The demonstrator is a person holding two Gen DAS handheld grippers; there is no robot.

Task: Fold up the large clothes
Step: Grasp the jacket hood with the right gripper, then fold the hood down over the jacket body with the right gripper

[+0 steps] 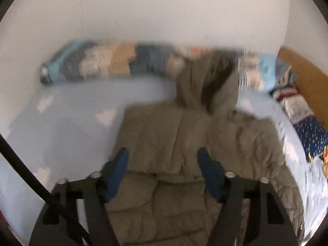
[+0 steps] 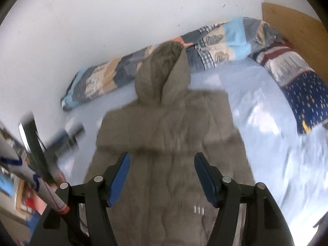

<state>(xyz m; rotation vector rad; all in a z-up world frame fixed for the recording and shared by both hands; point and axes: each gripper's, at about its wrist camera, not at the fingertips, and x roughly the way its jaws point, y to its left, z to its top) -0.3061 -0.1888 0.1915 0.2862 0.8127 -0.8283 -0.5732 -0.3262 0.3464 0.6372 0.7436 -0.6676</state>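
Coat lies flat on bed, long axis running from tongs to hood; hood points at quilt by wall. Left tongs and right tongs spread wide above coat, holding nothing.

No text, label, brand, number or sign can be read in either view; both pictures are blurred. In the right wrist view, a white cylinder with a red-orange tip stands to the left of the right gripper, and it carries dark blue marks that look like writing; the marks are too smeared to make out any letter. Behind the same cylinder, further to the left, some coloured flat things may bear print; this also cannot be read. On the quilted olive-brown hooded coat, ahead of the fingers, no tag or logo is legible.
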